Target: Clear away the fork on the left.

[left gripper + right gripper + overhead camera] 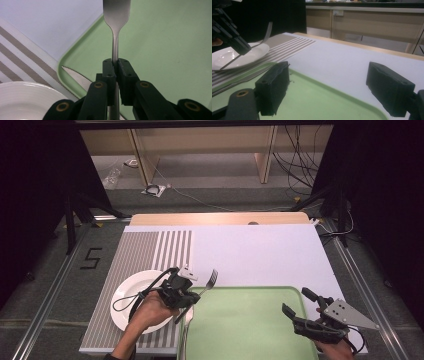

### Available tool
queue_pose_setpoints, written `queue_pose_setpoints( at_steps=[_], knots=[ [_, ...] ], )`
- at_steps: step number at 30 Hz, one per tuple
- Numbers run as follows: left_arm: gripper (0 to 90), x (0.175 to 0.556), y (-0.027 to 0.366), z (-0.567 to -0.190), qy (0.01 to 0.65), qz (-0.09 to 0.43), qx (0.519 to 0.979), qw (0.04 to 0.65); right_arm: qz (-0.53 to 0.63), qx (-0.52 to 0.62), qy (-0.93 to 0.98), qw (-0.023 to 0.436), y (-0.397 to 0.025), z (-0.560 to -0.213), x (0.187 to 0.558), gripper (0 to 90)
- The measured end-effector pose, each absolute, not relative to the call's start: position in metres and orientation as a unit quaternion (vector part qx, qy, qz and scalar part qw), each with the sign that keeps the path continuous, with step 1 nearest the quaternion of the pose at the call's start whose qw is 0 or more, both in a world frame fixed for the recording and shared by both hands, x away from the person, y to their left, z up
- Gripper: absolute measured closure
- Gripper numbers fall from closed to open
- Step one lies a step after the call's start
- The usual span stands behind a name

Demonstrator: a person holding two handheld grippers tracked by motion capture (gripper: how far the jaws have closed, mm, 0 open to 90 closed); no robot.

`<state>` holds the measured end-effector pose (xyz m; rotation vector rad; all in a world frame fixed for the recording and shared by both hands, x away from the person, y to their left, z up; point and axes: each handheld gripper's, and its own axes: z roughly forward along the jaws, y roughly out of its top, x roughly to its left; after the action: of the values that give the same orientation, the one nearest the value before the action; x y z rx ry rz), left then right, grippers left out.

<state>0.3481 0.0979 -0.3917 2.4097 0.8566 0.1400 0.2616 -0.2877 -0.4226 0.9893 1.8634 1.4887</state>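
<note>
Fork (pixel 209 283): a stiff, light, polished metal utensil, held by the left gripper (pixel 186 296) above the near-left corner of the green tray (pixel 250 320), tines pointing away and slightly up. In the left gripper view the jaws are closed flat on the narrow handle (pixel 115 53) just below where it widens toward the head, and the rest of the handle runs down between the gripper's links. Smooth steel is likely to slip or pivot under a light pinch, so the thin neck, gripped across its flat faces, appears the soundest place to hold; the fork should tolerate firm pressure without damage.

At far left, a white plate (pixel 125 292) rests on the striped placemat (pixel 145 255), partly under the left hand (pixel 150 312). The left forearm enters from the bottom edge, wrist turned so the gripper points forward and to the right, across the tray's edge. A serrated knife (pixel 75 76) lies along the tray's left rim, below the fork and apart from it.

At right, the right gripper (pixel 296 304) hovers at the tray's near-right corner. Its jaws stand wide apart and hold nothing, as the right gripper view confirms; it points toward the left gripper (pixel 230 35) and the plate (pixel 239 56) beyond.
</note>
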Motion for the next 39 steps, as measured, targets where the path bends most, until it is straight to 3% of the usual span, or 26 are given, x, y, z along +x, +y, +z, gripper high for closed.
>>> queue_pose_setpoints(
  at_steps=[39],
  knots=[
    [84.1,0.312,0.057,-0.430,0.296,-0.045,0.927,0.228,0.554,0.366,0.693,0.282,-0.289,-0.421,0.261,19.8]
  ],
)
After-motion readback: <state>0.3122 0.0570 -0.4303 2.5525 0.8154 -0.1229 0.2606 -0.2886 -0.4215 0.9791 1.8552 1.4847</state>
